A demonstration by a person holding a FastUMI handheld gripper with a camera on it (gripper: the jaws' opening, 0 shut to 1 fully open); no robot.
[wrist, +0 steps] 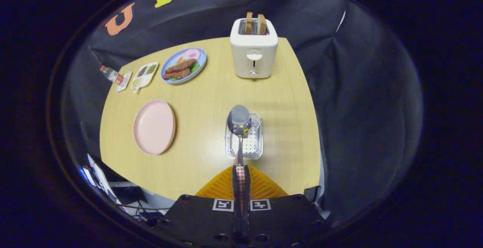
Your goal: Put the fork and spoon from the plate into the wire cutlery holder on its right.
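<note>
From the camera riding on the claw, the claw (240, 172) has its two fingers pressed tight on the checked handle of a spoon (239, 127), which sticks straight out ahead of them. The spoon's shiny bowl sits at the far end and hangs above the cutlery holder (256, 142), a small clear-sided basket with a dotted white bottom standing on the wooden table (279, 100) just ahead of the fingers. The bowl overlaps the holder's far left corner, and I cannot tell whether it touches the rim or floats above it.

Off to the left of the fingers, well apart from the holder, lies the pink plate (154, 126). I can make out no fork on it, and whether the fork is in the holder is too hard to tell.

Far beyond the claw, straight ahead, stands a white toaster (253, 50) with two slices of bread (255, 23) poking out of its slots. To the left of the toaster is a blue plate (184, 66) with sausages and some greens, then a small divided tray (145, 75) with sauces or spices, and at the table's far left corner a little bottle (110, 73) lying on its side.
</note>
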